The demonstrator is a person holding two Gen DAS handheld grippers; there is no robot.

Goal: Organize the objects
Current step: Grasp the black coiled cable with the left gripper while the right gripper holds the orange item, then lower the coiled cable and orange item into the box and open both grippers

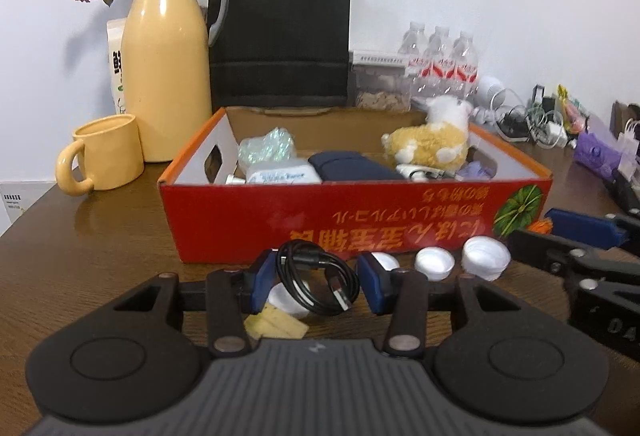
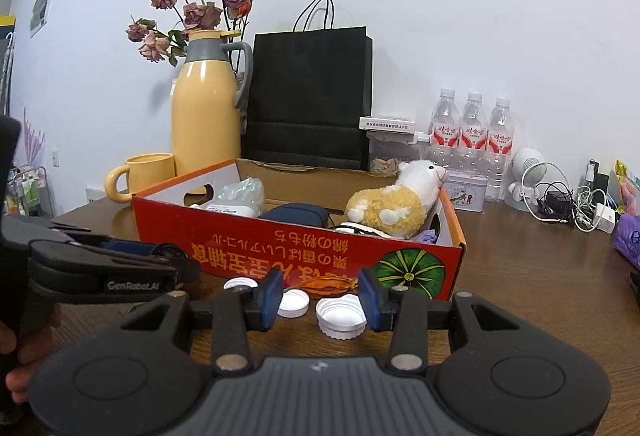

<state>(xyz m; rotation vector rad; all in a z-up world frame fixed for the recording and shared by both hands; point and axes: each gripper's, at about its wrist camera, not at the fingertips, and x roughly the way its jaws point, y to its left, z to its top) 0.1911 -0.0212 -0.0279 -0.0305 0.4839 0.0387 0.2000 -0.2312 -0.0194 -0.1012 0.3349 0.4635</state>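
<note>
**A:** What does the left gripper [image 1: 316, 284] have?

**B:** A coiled black USB cable [image 1: 316, 282], glossy, its plug end loose; it sits between the blue pads, jaws narrowed on it, just in front of the red cardboard box [image 1: 320, 220].

**A:** And the right gripper [image 2: 318, 302]?

**B:** Its jaws stand partly apart, gripping nothing. White bottle caps [image 2: 340, 316] lie on the table between and below the pads, apart from them.

**A:** Any writing?

**B:** On the left gripper's side, seen from the right wrist, "GenRobot.AI". The box front carries yellow East Asian characters, upside down, beside a green pumpkin picture. The water bottles [image 2: 472, 132] have red labels too small to read.

**A:** The setting, left to right?

**B:** A yellow mug [image 1: 104, 156], a yellow thermos jug [image 1: 168, 68] with dried roses behind, a black paper bag [image 1: 280, 32], then the bottles and tangled white chargers [image 2: 584, 212]. Inside the box a plush sheep [image 2: 396, 204] lies at the right. Dark brown wooden table [image 1: 80, 244], white wall.
</note>
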